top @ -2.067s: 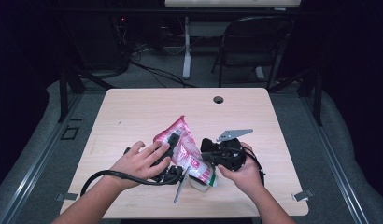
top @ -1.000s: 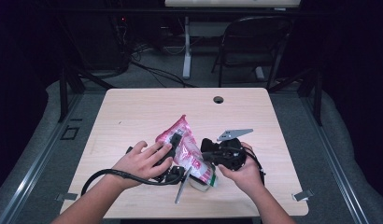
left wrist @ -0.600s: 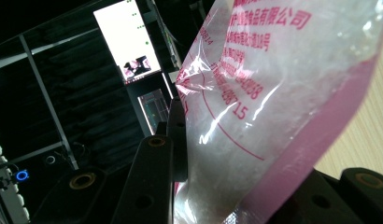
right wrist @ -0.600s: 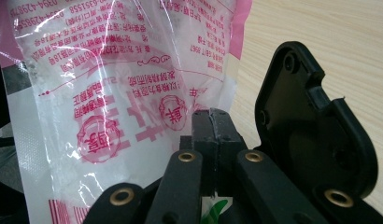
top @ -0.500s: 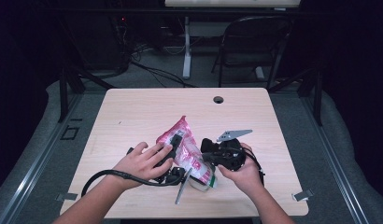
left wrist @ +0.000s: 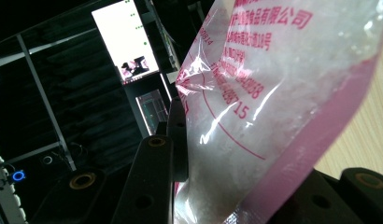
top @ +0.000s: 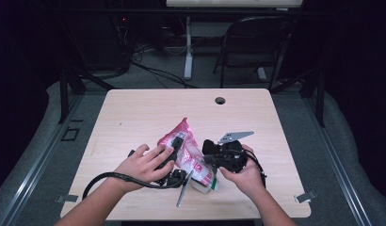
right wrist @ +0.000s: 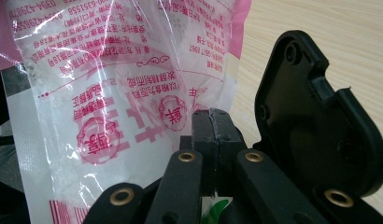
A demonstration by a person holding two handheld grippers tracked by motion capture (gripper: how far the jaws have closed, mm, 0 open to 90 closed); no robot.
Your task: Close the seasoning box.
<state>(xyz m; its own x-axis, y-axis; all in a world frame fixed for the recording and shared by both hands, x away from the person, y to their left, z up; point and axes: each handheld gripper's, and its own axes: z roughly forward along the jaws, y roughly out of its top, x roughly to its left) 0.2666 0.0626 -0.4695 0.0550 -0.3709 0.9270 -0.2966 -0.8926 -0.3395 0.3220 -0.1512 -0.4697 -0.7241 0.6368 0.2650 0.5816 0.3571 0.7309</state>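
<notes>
Both hand-held grippers grasp the pink-and-clear bag (top: 191, 153) low in the frame's centre above the surface (top: 134, 113), left hand-held gripper (top: 174, 150) clamping its left side, right hand-held gripper (top: 207, 162) pinching its lower edge

Bag (top: 188, 153): thin glossy plastic film, crinkled, clear with pink edges and red print, white grainy stuff inside. Table (top: 148, 110): pale wood-grain top, smooth, matt. Left gripper (left wrist: 217, 196) and right gripper (right wrist: 213, 126): black matt plastic, brass-looking rivets. Grey plate (top: 235, 136): flat, dull metal look.
</notes>
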